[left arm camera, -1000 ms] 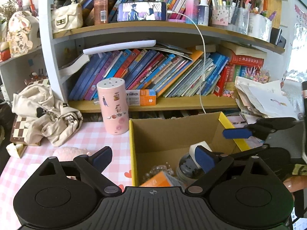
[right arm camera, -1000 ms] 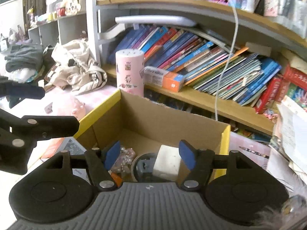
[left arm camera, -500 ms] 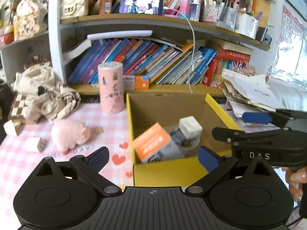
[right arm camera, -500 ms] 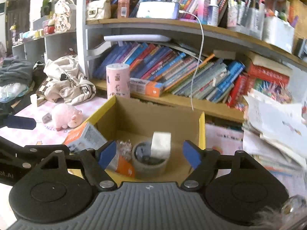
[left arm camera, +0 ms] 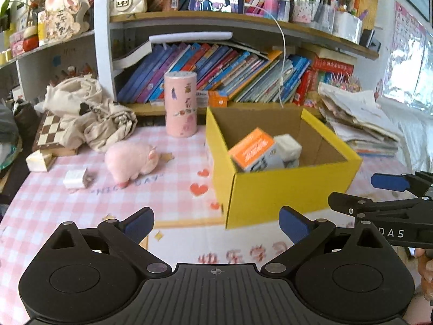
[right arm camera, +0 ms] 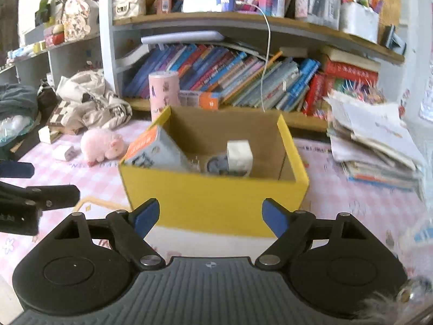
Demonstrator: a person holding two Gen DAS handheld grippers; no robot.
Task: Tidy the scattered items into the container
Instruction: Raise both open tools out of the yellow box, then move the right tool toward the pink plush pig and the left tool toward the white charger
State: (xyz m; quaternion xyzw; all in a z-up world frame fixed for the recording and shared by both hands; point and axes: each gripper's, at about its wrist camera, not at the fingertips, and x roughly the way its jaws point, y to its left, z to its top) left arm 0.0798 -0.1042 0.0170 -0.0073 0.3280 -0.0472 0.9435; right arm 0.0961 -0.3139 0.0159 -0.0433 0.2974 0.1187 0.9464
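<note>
A yellow cardboard box (left arm camera: 284,189) (right arm camera: 216,197) stands on the pink checked tablecloth. Inside it lie an orange-and-white carton (left arm camera: 253,153) (right arm camera: 154,149), a white cube (left arm camera: 287,146) (right arm camera: 239,155) and a dark tape roll (right arm camera: 216,163). A pink plush pig (left arm camera: 130,161) (right arm camera: 100,146) and a small white block (left arm camera: 74,178) (right arm camera: 65,153) lie on the cloth left of the box. My left gripper (left arm camera: 216,223) is open and empty, in front of the box's near left corner. My right gripper (right arm camera: 211,216) hangs before the box's front wall, jaws opening, nothing between them.
A pink cylinder (left arm camera: 180,104) stands behind the box's left side. Crumpled cloth (left arm camera: 92,113) and a chessboard (left arm camera: 50,130) lie at the far left. A paper stack (left arm camera: 360,124) sits to the right. Bookshelves (left arm camera: 216,73) line the back.
Both grippers have pulled back out of the box toward the table's near side. The right gripper's jaws have widened. The carton and white cube stay in the box.
</note>
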